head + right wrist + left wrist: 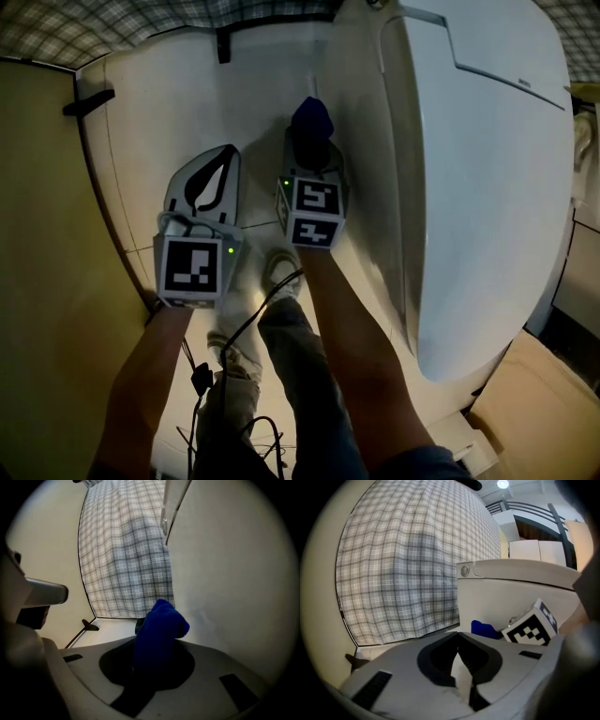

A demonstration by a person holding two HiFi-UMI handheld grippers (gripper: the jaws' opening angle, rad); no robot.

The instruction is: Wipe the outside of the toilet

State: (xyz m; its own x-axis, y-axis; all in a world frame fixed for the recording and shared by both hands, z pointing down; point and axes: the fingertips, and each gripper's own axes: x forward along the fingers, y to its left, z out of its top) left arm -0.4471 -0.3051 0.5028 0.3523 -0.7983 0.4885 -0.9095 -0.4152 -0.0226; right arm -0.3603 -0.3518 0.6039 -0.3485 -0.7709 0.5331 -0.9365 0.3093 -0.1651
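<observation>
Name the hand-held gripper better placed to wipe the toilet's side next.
Right hand-held gripper: holds the blue cloth beside the toilet's side. Left hand-held gripper is shut, empty, farther off.

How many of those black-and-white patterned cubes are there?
2. One cube sits on the left gripper; the other on the right gripper, which grips a blue cloth. None seems hidden.

Fuzzy blue cloth (159,625), glossy white toilet (487,187), matt plaid fabric (408,564)

Dim, warm | ceiling lamp (502,483) at 1 o'clock, left gripper view | toilet (487,169) brightest | fisheye edges black | near parts blurred
</observation>
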